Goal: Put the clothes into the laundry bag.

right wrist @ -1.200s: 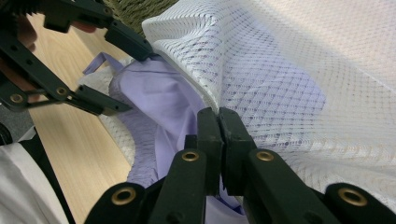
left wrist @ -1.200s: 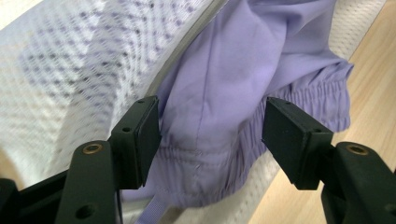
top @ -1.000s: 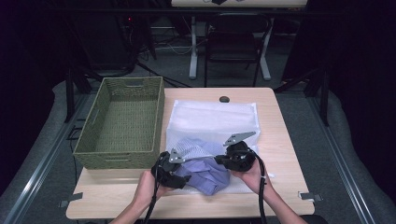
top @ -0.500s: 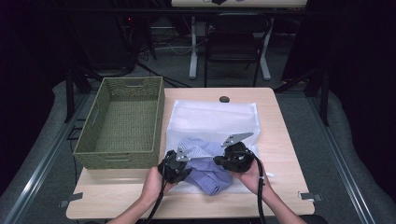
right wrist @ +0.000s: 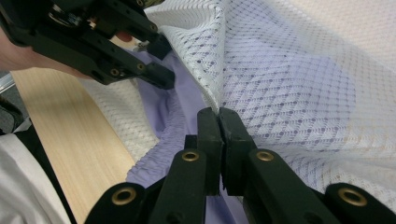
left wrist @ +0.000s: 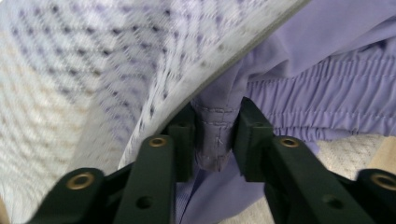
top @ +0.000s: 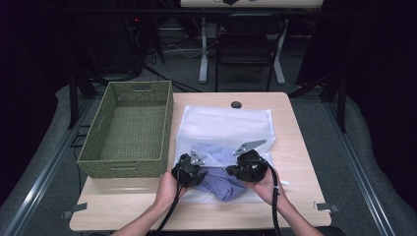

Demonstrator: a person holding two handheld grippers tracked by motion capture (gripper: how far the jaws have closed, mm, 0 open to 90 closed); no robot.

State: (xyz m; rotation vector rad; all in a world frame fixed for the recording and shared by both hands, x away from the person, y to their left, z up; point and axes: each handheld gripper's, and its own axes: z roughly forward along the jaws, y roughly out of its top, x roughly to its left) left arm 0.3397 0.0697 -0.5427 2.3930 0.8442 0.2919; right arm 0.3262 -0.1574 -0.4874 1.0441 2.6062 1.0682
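While the right gripper [right wrist: 219,116] pinches the rim of the white mesh bag [top: 223,125] with its fingers pressed tight together on the netting, the left gripper [left wrist: 212,140] has a fold of the lavender garment [left wrist: 322,60] between its fingers, at a stitched hem. The left gripper's fingers have just been opening a little after closing, and they stand narrow, with the cloth bunched in the gap and touching both inner faces.

In the high view the mesh bag lies flat on the tabletop [top: 300,147], its far end toward twelve o'clock and its open mouth toward six o'clock, near the person's hands. The lavender garment [top: 221,182] sits at that mouth, partly under the netting and partly spilling out toward six o'clock. The left gripper [top: 189,169] is at the garment's nine o'clock side and the right gripper [top: 246,164] at its three o'clock side, the two near each other.

A green woven basket [top: 98,147] stands at nine o'clock of the bag, just beside it. A small dark round object [top: 236,104] lies on the tabletop at twelve o'clock of the bag, near the far edge.

In the right gripper view the left gripper [right wrist: 159,60] shows at eleven o'clock, against the purple cloth under the lifted netting.
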